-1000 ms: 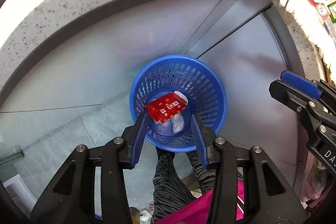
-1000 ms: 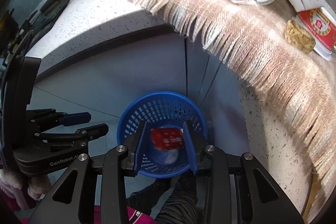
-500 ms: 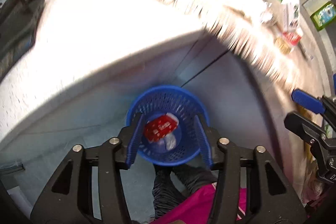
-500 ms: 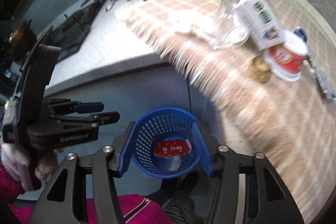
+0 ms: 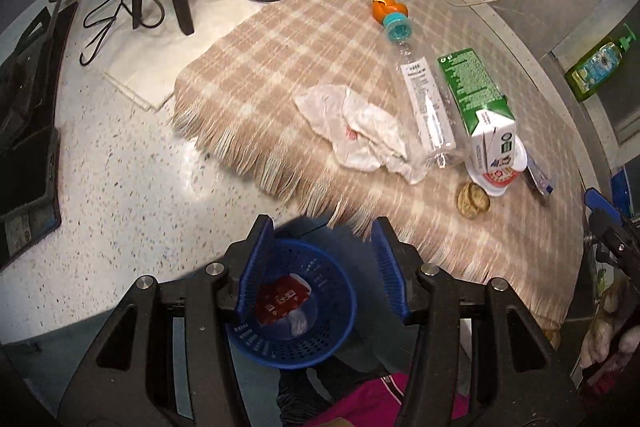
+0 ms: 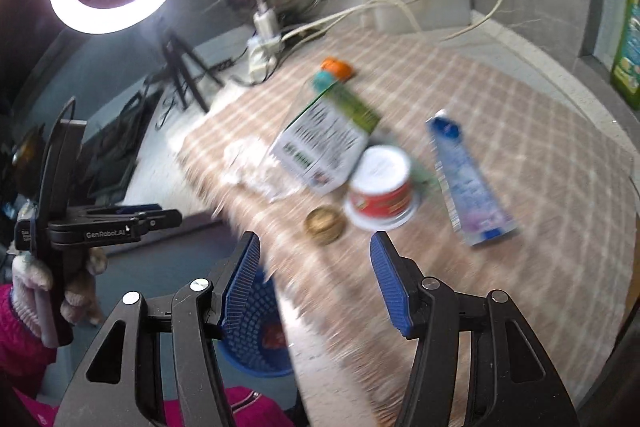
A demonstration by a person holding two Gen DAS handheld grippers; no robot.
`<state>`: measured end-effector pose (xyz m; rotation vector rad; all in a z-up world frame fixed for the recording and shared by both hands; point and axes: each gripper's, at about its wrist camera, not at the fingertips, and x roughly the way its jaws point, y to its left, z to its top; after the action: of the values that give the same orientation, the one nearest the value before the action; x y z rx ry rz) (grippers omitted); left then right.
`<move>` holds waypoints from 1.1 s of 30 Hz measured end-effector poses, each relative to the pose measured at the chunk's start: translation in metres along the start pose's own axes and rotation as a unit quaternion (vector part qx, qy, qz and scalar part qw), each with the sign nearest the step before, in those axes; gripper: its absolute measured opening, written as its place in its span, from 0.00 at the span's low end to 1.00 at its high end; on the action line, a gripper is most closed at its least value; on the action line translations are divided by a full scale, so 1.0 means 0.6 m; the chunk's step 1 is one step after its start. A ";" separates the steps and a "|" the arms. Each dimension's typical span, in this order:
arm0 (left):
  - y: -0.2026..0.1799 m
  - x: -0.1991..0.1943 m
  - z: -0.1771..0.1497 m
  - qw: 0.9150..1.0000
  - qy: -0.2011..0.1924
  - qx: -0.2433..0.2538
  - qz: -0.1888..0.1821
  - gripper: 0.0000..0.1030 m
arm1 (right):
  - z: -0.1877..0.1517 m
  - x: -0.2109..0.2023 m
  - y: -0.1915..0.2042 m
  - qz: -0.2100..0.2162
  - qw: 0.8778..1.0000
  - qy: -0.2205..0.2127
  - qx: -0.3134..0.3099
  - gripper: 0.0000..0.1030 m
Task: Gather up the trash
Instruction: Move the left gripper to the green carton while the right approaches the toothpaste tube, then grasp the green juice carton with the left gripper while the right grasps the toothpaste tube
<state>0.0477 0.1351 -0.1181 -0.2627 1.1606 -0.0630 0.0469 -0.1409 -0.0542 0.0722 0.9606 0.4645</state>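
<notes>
left wrist: left gripper (image 5: 322, 259) spread, empty | one blue basket (image 5: 320, 347) below the counter, one red wrapper (image 5: 282, 299) inside | one bottle (image 5: 424, 107), one carton (image 5: 476, 95) on the cloth || right wrist: right gripper (image 6: 314, 267) jaws just been opening, nothing between | one tube (image 6: 464, 183), one cup (image 6: 380, 187)

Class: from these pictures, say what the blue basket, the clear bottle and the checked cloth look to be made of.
Blue basket: moulded plastic, slightly glossy, pierced walls.
Clear bottle: thin transparent plastic, likely; the cloth shows through.
Checked cloth: woven fabric, matte, fringed edge.

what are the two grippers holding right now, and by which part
Nothing. The left gripper and right gripper both stand open and empty above the blue basket.
</notes>
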 end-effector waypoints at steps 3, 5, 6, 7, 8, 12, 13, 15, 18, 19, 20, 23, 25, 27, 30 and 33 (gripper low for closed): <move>-0.009 0.010 0.028 1.000 0.000 -0.005 0.001 0.51 | 0.017 -0.016 -0.044 -0.013 1.000 -0.016 0.017 0.78; -0.013 0.012 0.047 1.000 0.001 -0.011 -0.007 0.51 | 0.031 -0.014 -0.067 -0.027 0.999 -0.013 0.020 0.78; -0.014 0.015 0.056 1.000 0.000 -0.013 -0.008 0.51 | 0.035 -0.013 -0.077 -0.030 0.999 -0.009 0.021 0.78; -0.018 0.016 0.066 1.000 -0.001 -0.014 -0.009 0.51 | 0.042 -0.010 -0.089 -0.033 0.999 -0.001 0.021 0.78; -0.020 0.019 0.077 1.000 -0.001 -0.014 -0.010 0.51 | 0.045 -0.008 -0.099 -0.034 0.999 0.006 0.022 0.78; -0.036 0.030 0.115 1.000 0.002 -0.017 -0.016 0.51 | 0.064 0.026 -0.137 -0.036 0.998 0.043 0.031 0.78; -0.039 0.033 0.123 1.000 0.003 -0.020 -0.016 0.51 | 0.065 0.036 -0.143 -0.034 0.998 0.051 0.033 0.78; -0.046 0.039 0.144 0.999 0.005 -0.028 -0.022 0.51 | 0.071 0.062 -0.157 -0.033 0.996 0.074 0.038 0.78; -0.067 0.038 0.167 0.999 0.006 -0.029 -0.042 0.55 | 0.077 0.087 -0.169 -0.022 0.995 0.091 0.046 0.78; -0.076 0.035 0.171 0.999 0.007 -0.024 -0.044 0.58 | 0.079 0.093 -0.172 -0.024 0.994 0.095 0.047 0.78; -0.088 0.037 0.177 0.999 0.008 -0.016 -0.046 0.64 | 0.082 0.099 -0.175 -0.028 0.994 0.097 0.046 0.78; -0.119 0.047 0.185 0.998 0.031 0.008 -0.058 0.67 | 0.087 0.116 -0.184 -0.030 0.993 0.107 0.049 0.78; -0.137 0.058 0.186 0.997 0.049 0.022 -0.061 0.67 | 0.089 0.129 -0.189 -0.026 0.992 0.116 0.050 0.78; -0.150 0.069 0.187 0.996 0.061 0.029 -0.056 0.67 | 0.091 0.140 -0.187 -0.030 0.991 0.125 0.041 0.78; -0.154 0.078 0.191 0.996 0.064 0.021 -0.059 0.73 | 0.092 0.155 -0.178 -0.038 0.989 0.138 0.022 0.78; -0.163 0.086 0.192 0.995 0.077 0.024 -0.063 0.73 | 0.094 0.172 -0.173 -0.051 0.987 0.151 0.005 0.78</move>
<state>0.1818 0.0506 -0.0984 -0.2934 1.2934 -0.2254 0.1780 -0.1835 -0.1284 -0.0408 1.2573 0.3816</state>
